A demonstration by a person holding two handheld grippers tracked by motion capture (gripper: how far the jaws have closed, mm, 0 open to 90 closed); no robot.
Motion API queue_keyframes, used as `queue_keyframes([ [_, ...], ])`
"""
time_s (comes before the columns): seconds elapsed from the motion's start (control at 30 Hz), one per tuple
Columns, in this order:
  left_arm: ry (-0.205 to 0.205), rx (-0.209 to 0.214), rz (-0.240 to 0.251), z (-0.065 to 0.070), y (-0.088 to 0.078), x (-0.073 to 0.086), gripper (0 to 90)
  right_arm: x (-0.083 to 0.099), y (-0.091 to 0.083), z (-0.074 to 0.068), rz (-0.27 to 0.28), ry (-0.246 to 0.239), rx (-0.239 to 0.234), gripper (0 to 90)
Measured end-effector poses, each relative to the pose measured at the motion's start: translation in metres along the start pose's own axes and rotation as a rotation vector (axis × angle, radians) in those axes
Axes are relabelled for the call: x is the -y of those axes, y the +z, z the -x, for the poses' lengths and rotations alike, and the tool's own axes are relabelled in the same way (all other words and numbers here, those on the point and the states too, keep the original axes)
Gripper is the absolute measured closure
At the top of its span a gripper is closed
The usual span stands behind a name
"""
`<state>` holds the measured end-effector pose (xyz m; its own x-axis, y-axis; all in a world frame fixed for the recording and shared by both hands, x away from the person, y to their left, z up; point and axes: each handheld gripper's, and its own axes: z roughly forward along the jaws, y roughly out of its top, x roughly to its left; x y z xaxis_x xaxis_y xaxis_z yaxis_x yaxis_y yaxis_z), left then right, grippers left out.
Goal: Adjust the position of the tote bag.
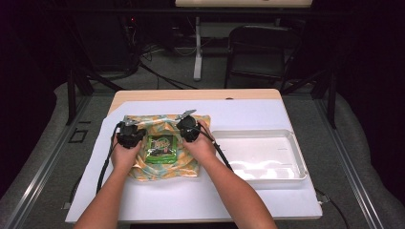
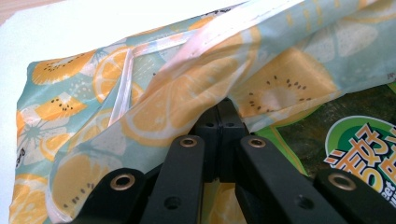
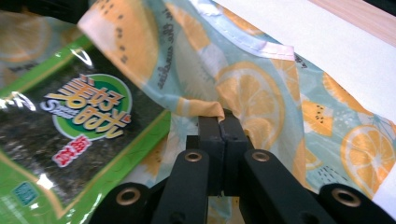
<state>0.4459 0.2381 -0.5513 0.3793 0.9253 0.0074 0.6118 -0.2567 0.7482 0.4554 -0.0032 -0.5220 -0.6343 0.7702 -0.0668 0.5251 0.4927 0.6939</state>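
The fruit-print bag (image 1: 165, 143) lies flat on the white table cover (image 1: 267, 114), just left of the empty white tray (image 1: 258, 155), with a green seaweed packet (image 1: 161, 148) resting at its middle. The step in hand is judged to be opening or lifting the bag's top layer around the packet. The left gripper (image 2: 223, 105) is closed on a fold of the fabric, jaws pressed together with the cloth pinched at the tips; the right gripper (image 3: 220, 119) is likewise clamped on a puckered edge of the print.

For the step to go well, both pinches should be kept firm and the two edges drawn apart evenly, so that the packet is not dragged or tipped. Only a single layer should be taken, which cannot be confirmed here.

In the high view, the whole layout is given: both hands flank the packet. In the gripper views, the pinched folds, the stitched seam (image 3: 261, 44) and the packet's printed label (image 3: 88, 109) are made plain.
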Motion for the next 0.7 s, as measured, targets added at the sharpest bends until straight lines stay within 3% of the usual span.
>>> queue_keyframes([
  [0.37,0.018,0.001,-0.002,0.002,-0.005,0.001,87.0,0.003,0.01,0.009,-0.035,0.025,0.023,90.0],
  [0.6,0.022,0.013,0.021,0.003,-0.016,0.004,75.8,0.003,0.007,0.01,-0.025,0.039,0.004,88.3],
  [0.7,0.021,0.014,0.042,0.004,-0.023,0.004,70.2,0.001,0.001,0.008,-0.026,0.02,-0.006,85.7],
])
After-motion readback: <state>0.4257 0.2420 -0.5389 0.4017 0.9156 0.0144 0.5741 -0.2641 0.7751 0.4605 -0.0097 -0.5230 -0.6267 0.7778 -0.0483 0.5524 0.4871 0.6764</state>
